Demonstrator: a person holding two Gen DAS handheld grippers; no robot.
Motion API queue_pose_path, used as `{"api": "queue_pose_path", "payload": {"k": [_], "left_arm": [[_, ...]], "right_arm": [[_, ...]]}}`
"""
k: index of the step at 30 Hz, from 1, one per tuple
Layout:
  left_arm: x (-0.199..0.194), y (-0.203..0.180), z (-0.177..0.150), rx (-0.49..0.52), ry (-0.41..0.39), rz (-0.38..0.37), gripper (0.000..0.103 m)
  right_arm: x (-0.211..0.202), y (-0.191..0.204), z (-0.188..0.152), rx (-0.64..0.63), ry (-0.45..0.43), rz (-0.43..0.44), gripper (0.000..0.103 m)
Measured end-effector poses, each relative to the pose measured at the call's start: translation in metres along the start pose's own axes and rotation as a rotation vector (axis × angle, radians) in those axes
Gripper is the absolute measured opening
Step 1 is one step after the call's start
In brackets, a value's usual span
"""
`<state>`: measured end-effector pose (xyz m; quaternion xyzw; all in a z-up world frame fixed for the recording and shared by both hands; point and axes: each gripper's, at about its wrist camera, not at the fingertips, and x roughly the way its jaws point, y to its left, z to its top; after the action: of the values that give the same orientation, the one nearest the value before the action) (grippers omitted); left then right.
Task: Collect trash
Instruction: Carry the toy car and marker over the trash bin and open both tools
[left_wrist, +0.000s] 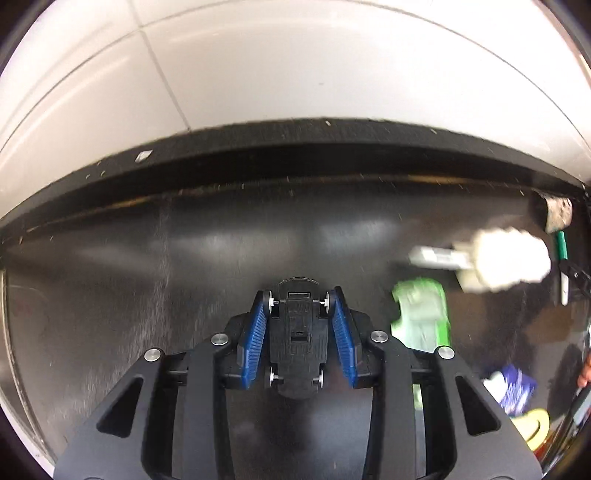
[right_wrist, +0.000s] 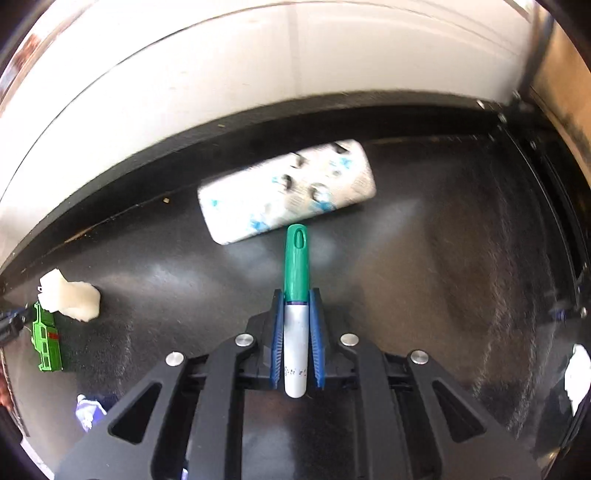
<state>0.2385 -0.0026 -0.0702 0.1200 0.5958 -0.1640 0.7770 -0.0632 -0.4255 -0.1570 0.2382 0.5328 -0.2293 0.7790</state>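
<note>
My left gripper (left_wrist: 298, 295) is shut on a small black toy car (left_wrist: 297, 336), held upside down with its wheels showing, above a dark table (left_wrist: 184, 266). My right gripper (right_wrist: 296, 295) is shut on a marker (right_wrist: 296, 295) with a green cap and silver barrel, cap pointing forward. A crumpled white paper wad (left_wrist: 511, 260) lies at the right in the left wrist view and at the left in the right wrist view (right_wrist: 72, 297). A green toy truck (left_wrist: 423, 314) lies beside it; it also shows in the right wrist view (right_wrist: 46, 341).
A white tissue pack with blue print (right_wrist: 286, 195) lies just beyond the marker tip. A blue-and-white wrapper (left_wrist: 511, 386) and something yellow (left_wrist: 535, 424) lie at the lower right. A white tiled wall (left_wrist: 295, 66) backs the table's raised black edge (left_wrist: 295, 136).
</note>
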Motion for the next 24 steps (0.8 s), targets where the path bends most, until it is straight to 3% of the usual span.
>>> {"api": "queue_pose_path", "payload": {"k": [5,12,16,19,24], "left_arm": [[-0.031,0.01,-0.026,-0.061,-0.05,-0.008,0.034],[-0.07,0.033,-0.079,-0.165,-0.105,0.012,0.034],[-0.099,0.043,-0.116,-0.245,-0.131,0.022,0.034],[-0.119,0.067,-0.138,-0.316,-0.149,0.028,0.034],[-0.15,0.096,-0.195,-0.437,-0.175,0.065,0.034]], "right_arm": [[-0.02,-0.02,-0.017,0.027,-0.012,0.042,0.014],[-0.055,-0.004,-0.017,-0.044,-0.063,0.114,0.014],[-0.073,0.035,-0.02,-0.149,-0.082,0.177,0.014],[-0.083,0.08,-0.014,-0.222,-0.091,0.221,0.014],[-0.099,0.157,-0.032,-0.384,-0.087,0.32,0.014]]}}
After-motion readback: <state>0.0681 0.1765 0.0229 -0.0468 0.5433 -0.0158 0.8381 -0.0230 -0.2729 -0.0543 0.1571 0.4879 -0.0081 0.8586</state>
